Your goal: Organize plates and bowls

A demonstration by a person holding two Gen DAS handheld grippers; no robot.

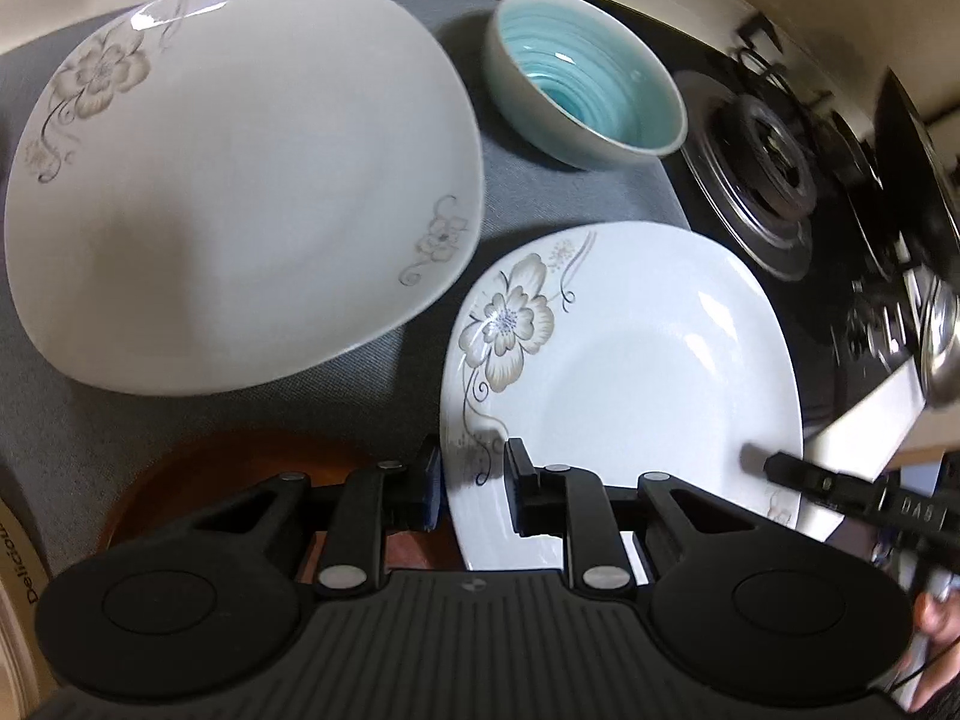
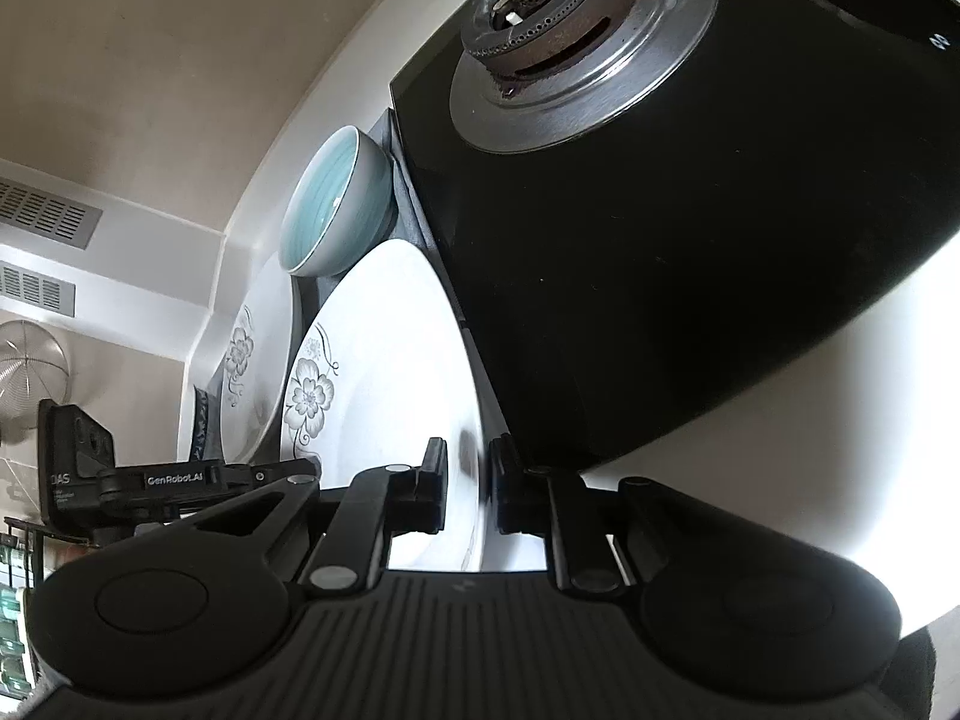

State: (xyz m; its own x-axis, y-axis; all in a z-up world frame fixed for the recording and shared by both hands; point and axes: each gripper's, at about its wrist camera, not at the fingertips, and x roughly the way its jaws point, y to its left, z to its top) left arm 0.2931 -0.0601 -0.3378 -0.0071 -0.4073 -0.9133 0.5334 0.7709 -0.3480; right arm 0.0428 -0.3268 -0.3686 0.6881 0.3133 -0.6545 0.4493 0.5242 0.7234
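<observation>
I have both claws on the same small flowered plate (image 1: 630, 372). My left gripper (image 1: 474, 480) straddles its near rim by the big flower, one finger under and one over, jaws close on the rim and, as I judge it, clamped. My right gripper (image 2: 465, 483) pinches the opposite rim, on the side toward the hob (image 2: 660, 210), its fingers tight either side of the edge.

The plate sits at the right edge of the grey mat (image 1: 570, 192), just beside the black hob glass, so that side gives me no room. The large flowered plate (image 1: 240, 180) lies to the left, close by but apart, and that looks like the stacking target, a sideways carry leftward. The blue bowl (image 1: 585, 72) stands at the mat's far right corner, beyond both plates, near enough to clip if I swing wide. A brown dish (image 1: 240, 480) sits under my left claw.
</observation>
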